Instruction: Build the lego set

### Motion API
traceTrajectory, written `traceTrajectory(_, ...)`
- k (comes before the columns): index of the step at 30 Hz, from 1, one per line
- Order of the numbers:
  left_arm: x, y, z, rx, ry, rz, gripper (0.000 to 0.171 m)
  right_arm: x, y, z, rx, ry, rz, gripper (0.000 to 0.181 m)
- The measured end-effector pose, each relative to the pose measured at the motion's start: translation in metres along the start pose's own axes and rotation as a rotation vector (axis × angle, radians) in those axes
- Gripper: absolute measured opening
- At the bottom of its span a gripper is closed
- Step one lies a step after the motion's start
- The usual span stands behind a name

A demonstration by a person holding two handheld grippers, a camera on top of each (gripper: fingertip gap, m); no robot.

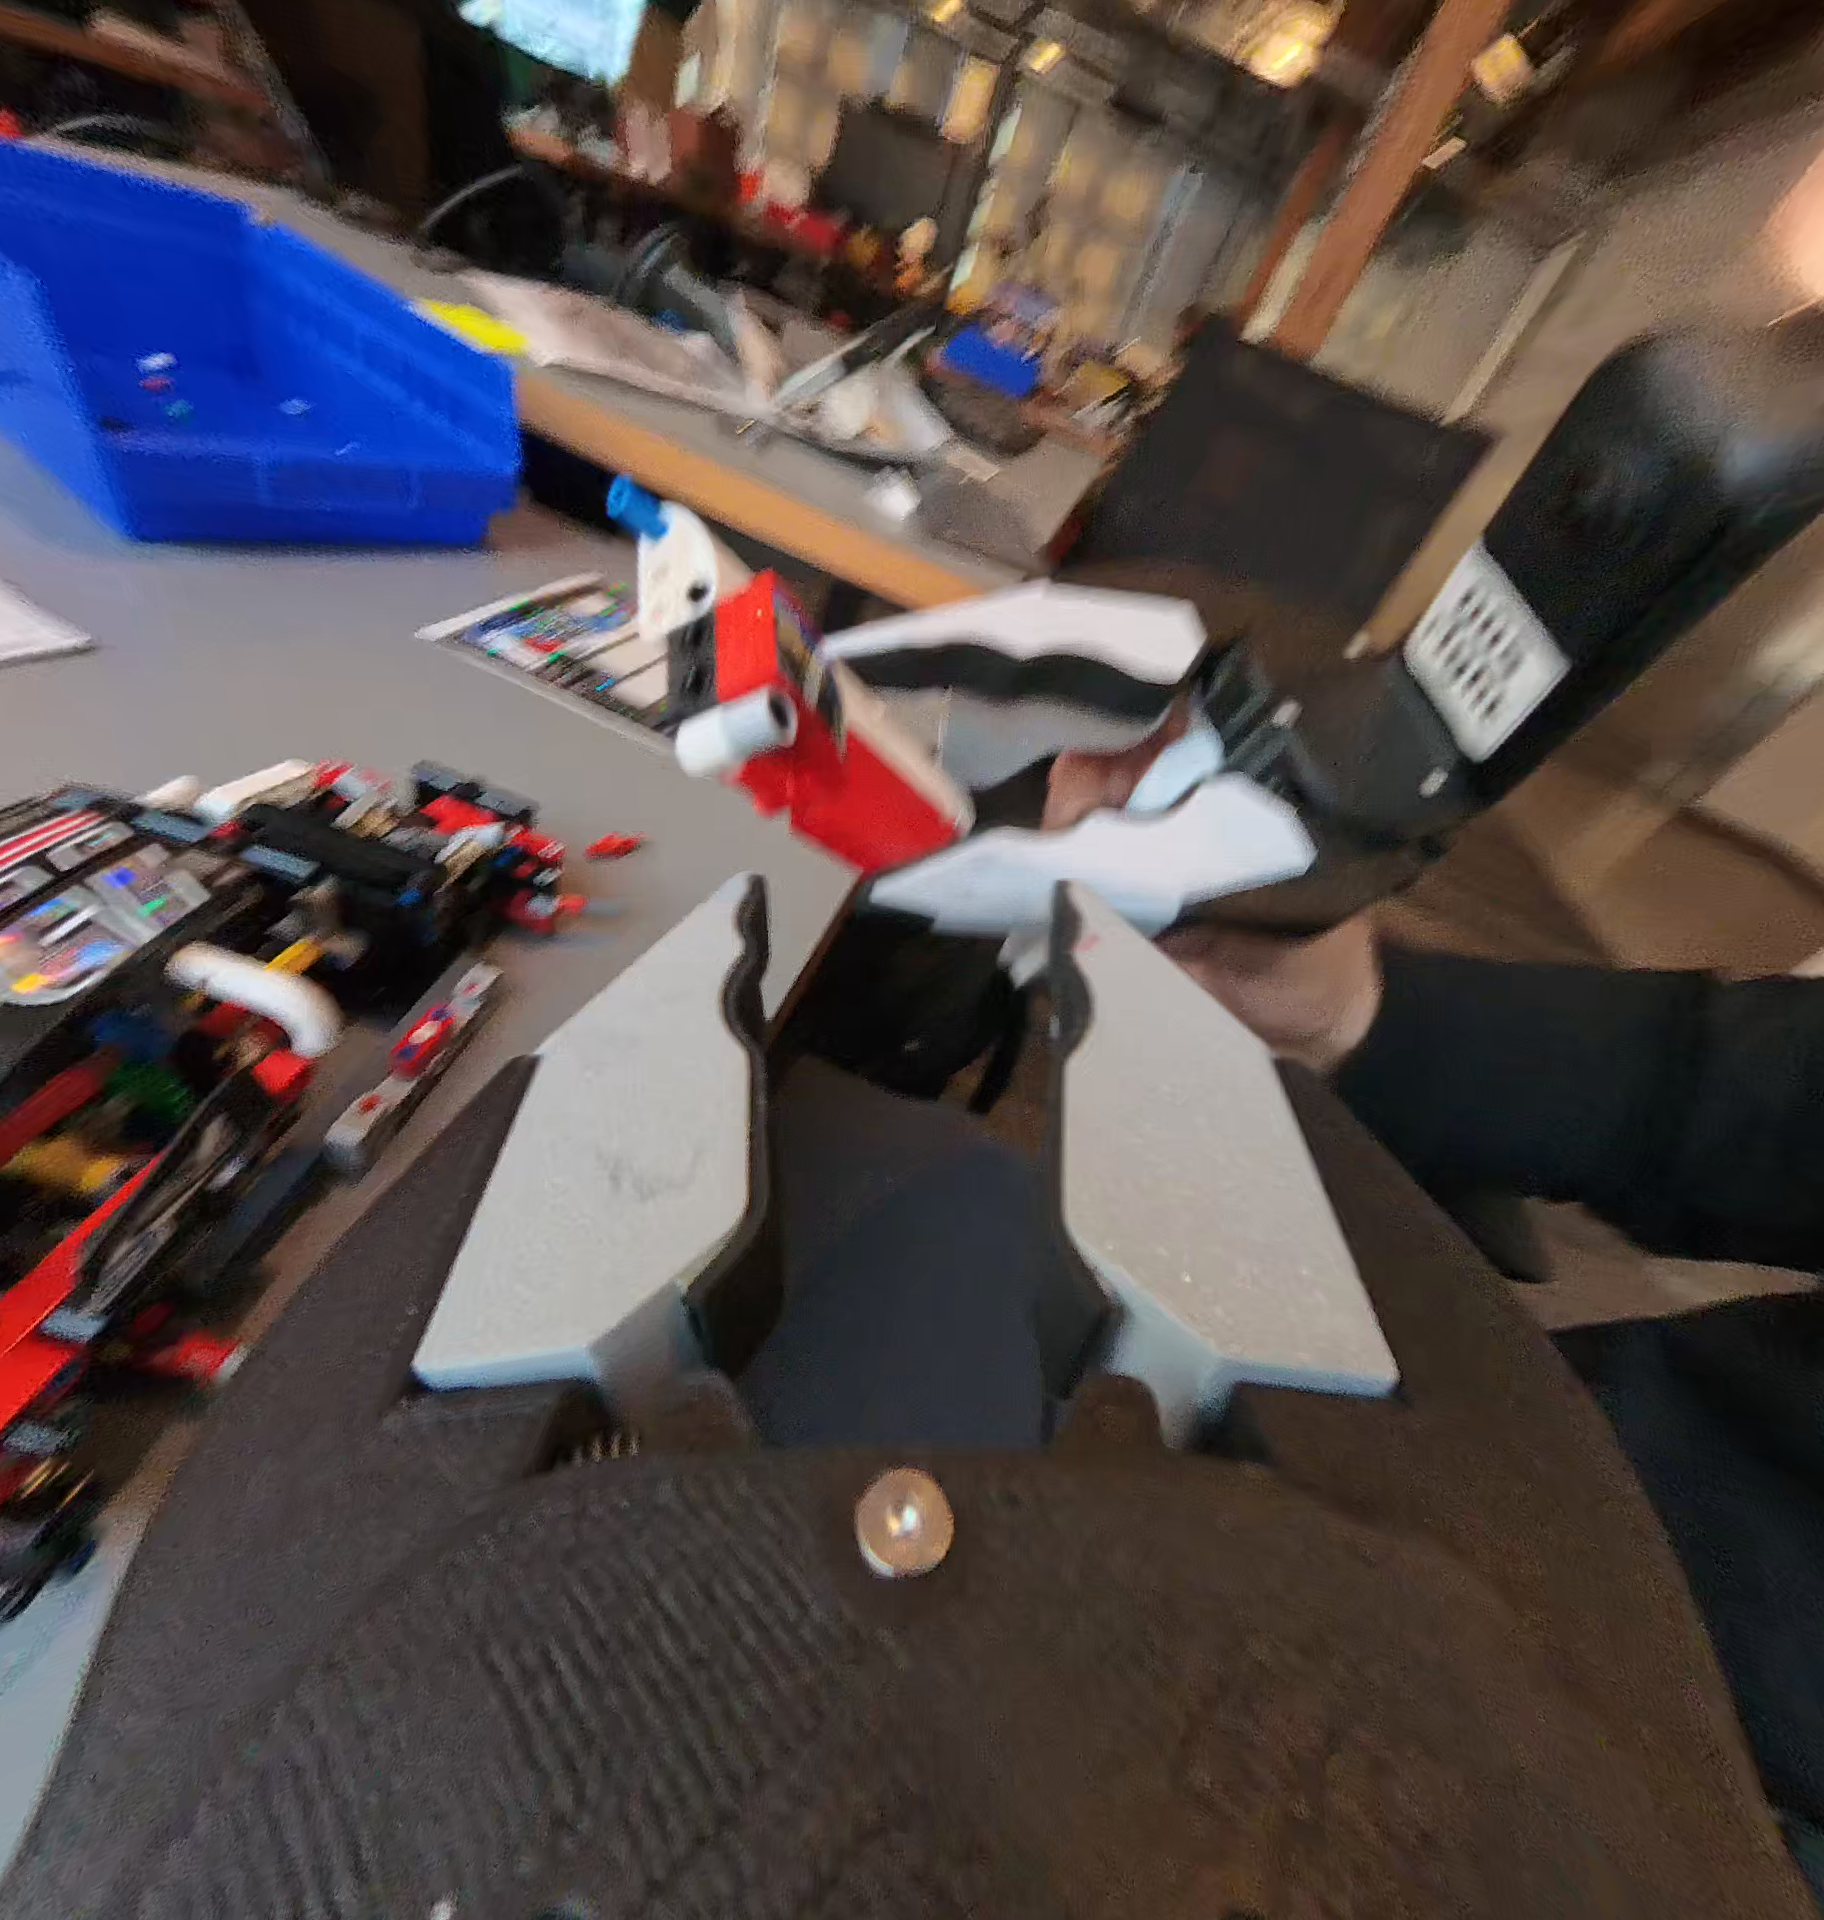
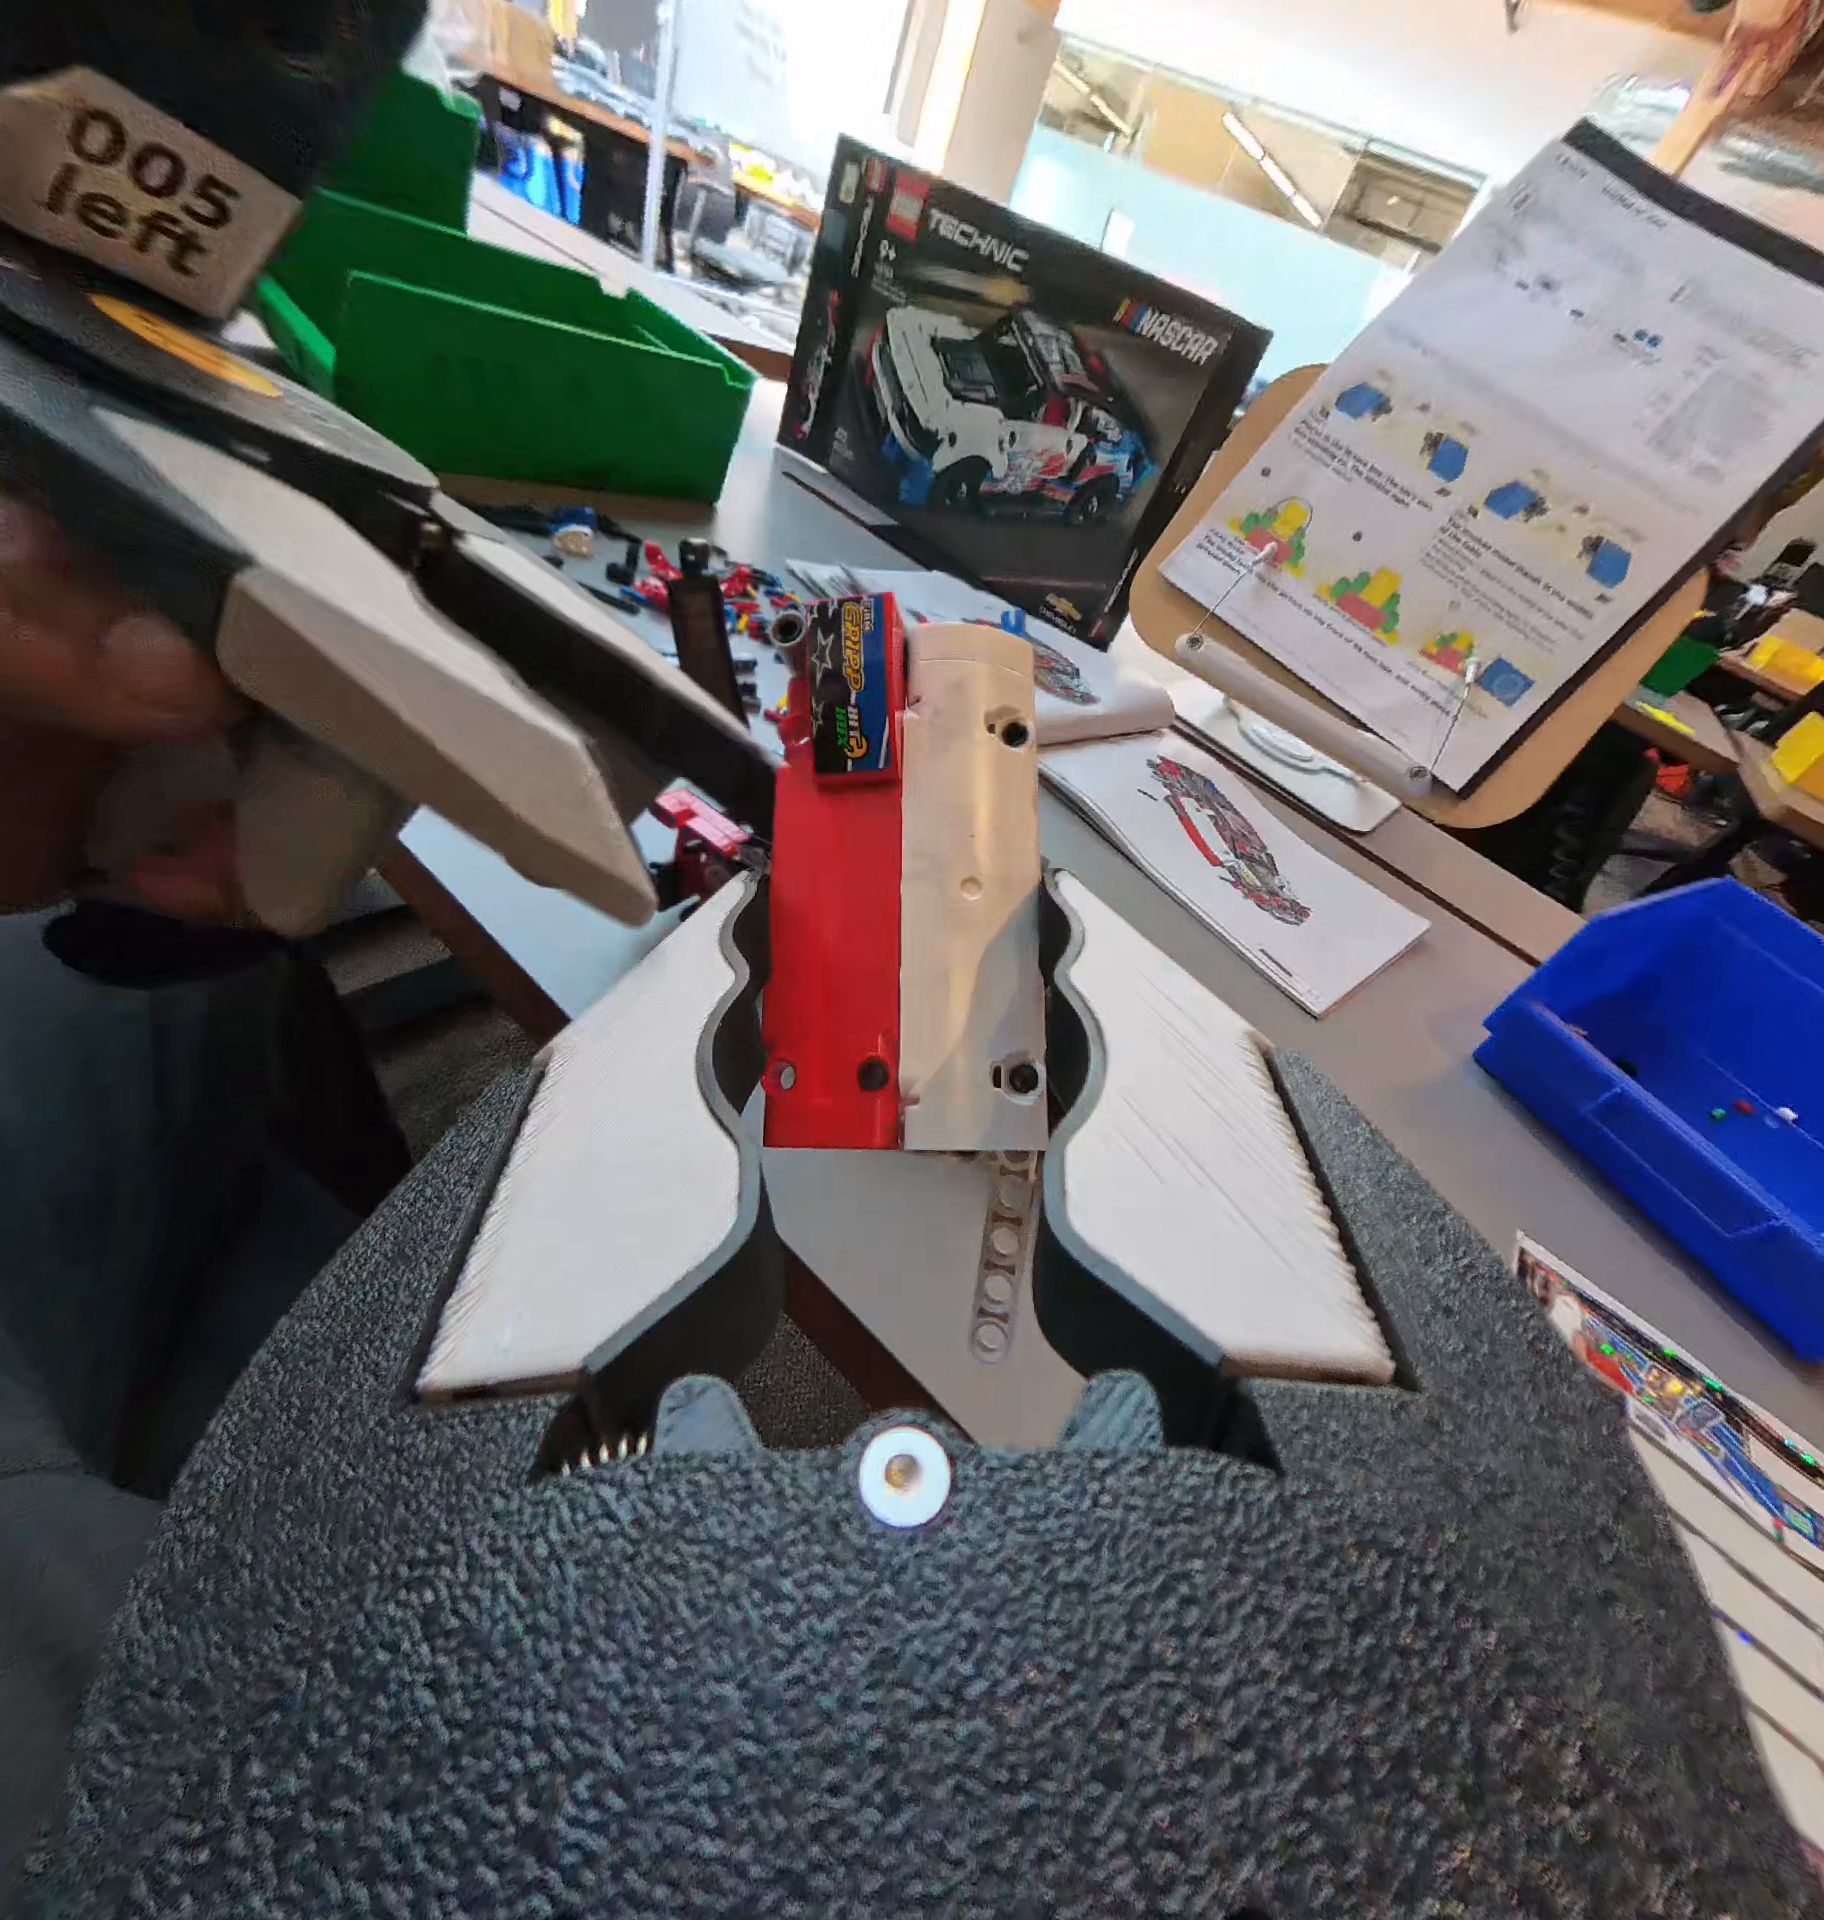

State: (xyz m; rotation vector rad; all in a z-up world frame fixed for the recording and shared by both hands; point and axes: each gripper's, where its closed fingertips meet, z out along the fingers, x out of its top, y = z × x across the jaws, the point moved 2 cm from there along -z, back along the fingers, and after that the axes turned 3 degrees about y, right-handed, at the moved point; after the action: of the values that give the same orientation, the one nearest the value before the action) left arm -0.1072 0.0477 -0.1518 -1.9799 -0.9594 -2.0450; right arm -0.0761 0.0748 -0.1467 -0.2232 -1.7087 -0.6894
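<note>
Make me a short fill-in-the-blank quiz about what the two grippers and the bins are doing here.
1. The right gripper is shut on a red and ____ lego panel assembly.
2. The left gripper holds ____.
3. The plastic bin behind the left gripper is ____.

Missing words: white; nothing; green

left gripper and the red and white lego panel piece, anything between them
Nothing. In the left wrist view the open left gripper points at the red and white panel piece with only air between; the right gripper holds that piece.
</note>
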Motion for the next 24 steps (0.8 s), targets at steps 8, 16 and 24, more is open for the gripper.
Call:
traceTrajectory(8, -0.001, 0.001, -0.011, -0.166, -0.005, -0.148, 0.012, -0.003, -0.046, 0.001, -0.082, 0.031, -0.150, 0.051)
traceTrajectory(16, -0.010, 0.021, -0.044, -0.377, -0.345, 0.123, 0.013, -0.007, -0.064, -0.019, 0.433, 0.077, 0.155, 0.041)
traceTrajectory(24, -0.014, 0.045, -0.028, -0.436, -0.325, 0.143, 0.012, 0.000, -0.080, -0.033, 0.743, 0.184, 0.571, 0.014)
